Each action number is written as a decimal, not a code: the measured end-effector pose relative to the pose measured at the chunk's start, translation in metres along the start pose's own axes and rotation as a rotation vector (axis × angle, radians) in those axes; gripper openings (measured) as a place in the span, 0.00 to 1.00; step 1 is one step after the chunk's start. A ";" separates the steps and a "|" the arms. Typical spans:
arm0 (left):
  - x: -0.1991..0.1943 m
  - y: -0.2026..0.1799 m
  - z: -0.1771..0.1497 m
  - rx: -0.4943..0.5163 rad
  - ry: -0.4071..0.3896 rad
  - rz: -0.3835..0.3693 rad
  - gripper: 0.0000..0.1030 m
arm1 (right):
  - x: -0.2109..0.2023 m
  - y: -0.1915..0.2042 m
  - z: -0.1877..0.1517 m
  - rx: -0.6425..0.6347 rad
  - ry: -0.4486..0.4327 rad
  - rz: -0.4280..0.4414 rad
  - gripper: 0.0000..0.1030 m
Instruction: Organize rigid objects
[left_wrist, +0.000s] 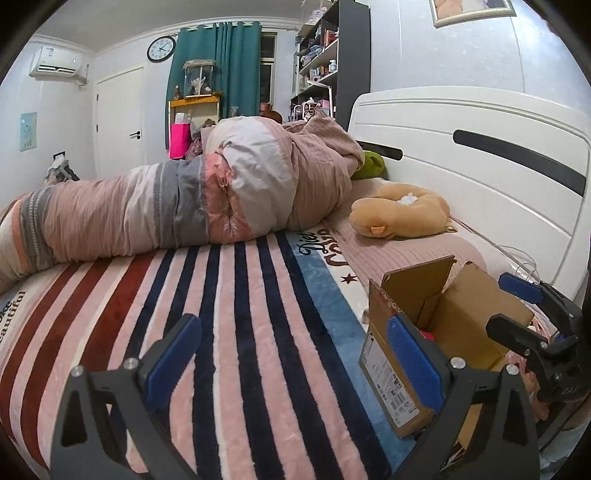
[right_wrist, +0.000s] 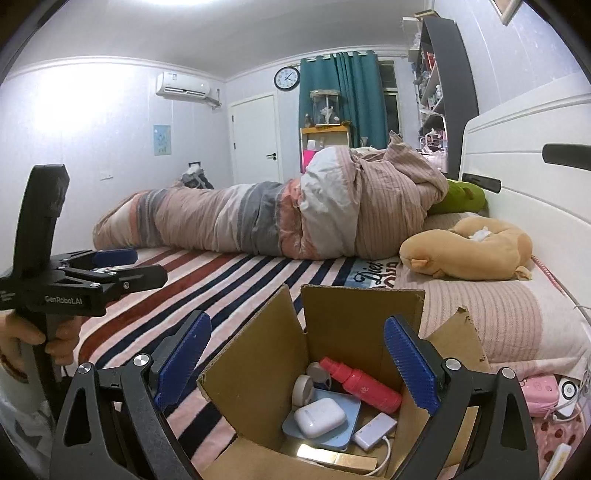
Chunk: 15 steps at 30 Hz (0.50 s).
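Note:
An open cardboard box (right_wrist: 340, 325) stands on the striped bed blanket (right_wrist: 221, 280). Inside lie a red spray bottle (right_wrist: 364, 382), a white earbud case (right_wrist: 319, 415), a blue flat device (right_wrist: 347, 408), a white adapter with cable (right_wrist: 375, 430), a small round white item (right_wrist: 303, 387) and a gold bar-shaped object (right_wrist: 336, 458). My right gripper (right_wrist: 295, 369) is open and empty, right above the box. My left gripper (left_wrist: 291, 362) is open and empty over the blanket, left of the box (left_wrist: 413, 332). It also shows in the right wrist view (right_wrist: 133, 264).
A rolled duvet (right_wrist: 295, 218) lies across the bed. A tan plush toy (right_wrist: 465, 251) and a green plush (right_wrist: 461, 197) lie by the white headboard (right_wrist: 524, 162). A pink device (right_wrist: 541, 393) and cables lie at the right of the box.

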<state>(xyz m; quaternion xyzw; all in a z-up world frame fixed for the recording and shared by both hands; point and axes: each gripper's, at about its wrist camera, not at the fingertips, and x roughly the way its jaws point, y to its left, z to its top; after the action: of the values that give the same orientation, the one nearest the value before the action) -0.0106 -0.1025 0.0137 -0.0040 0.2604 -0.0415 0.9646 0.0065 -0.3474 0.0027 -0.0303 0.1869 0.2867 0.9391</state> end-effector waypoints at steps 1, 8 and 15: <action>0.000 0.000 0.000 0.000 -0.001 0.001 0.97 | 0.000 0.000 0.000 0.002 -0.001 0.000 0.92; -0.006 -0.003 0.003 0.004 -0.019 0.004 0.97 | -0.002 -0.001 0.000 0.009 -0.009 0.000 0.92; -0.009 -0.003 0.004 -0.004 -0.029 0.010 0.97 | -0.002 -0.001 0.000 0.010 -0.010 0.003 0.92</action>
<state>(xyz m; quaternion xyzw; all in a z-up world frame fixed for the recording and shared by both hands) -0.0167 -0.1043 0.0219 -0.0050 0.2465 -0.0360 0.9685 0.0051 -0.3492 0.0034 -0.0240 0.1838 0.2876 0.9396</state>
